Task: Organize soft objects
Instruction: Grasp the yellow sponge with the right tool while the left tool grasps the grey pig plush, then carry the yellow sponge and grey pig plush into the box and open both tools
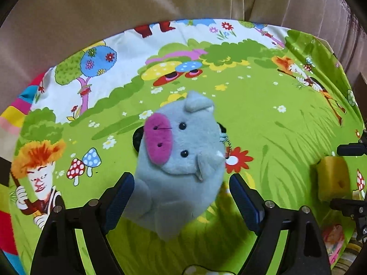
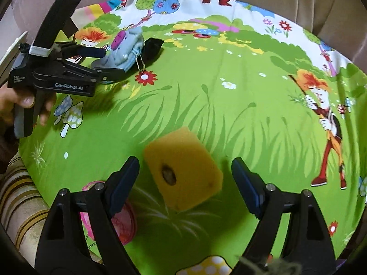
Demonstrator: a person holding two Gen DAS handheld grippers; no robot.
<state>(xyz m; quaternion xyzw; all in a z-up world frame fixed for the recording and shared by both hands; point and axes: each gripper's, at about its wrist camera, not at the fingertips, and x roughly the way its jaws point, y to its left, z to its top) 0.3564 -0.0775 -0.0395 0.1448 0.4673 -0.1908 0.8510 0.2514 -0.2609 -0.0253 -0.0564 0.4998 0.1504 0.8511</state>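
"Left tool (image 1: 181,197) gapes around the plush pig (image 1: 176,160), mid-surface; right tool (image 2: 185,183) gapes around the sponge (image 2: 183,171) near your edge."

"Both soft, light: squeeze their middles."

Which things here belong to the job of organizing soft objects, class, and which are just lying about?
Part of the job:
- grey plush pig, between the open left gripper fingers
- yellow sponge, between the open right gripper fingers

Just lying about:
- cartoon-print cloth
- brown sofa cushions
- pink round thing, partly hidden
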